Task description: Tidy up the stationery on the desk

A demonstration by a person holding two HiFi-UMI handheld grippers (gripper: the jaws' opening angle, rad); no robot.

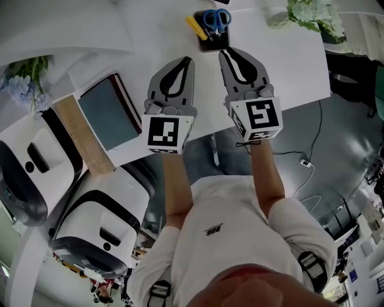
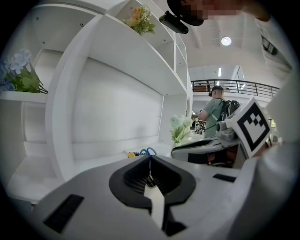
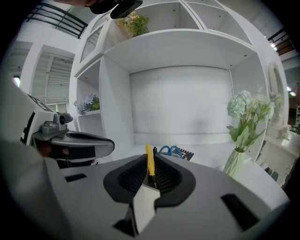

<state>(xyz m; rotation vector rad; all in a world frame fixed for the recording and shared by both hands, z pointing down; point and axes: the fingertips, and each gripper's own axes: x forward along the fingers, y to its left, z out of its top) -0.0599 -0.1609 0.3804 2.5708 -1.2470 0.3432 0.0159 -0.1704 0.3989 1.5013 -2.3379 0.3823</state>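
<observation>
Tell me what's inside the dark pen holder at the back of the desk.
Blue-handled scissors and a yellow pen stick out of the pen holder. Its wall hides their lower ends, and anything lying deeper inside cannot be seen.

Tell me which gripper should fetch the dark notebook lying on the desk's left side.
Left. The left gripper is beside the notebook; the right gripper points at the pen holder, farther off, beyond the left one. The left's fingers are together, so they would likely need opening first.
</observation>
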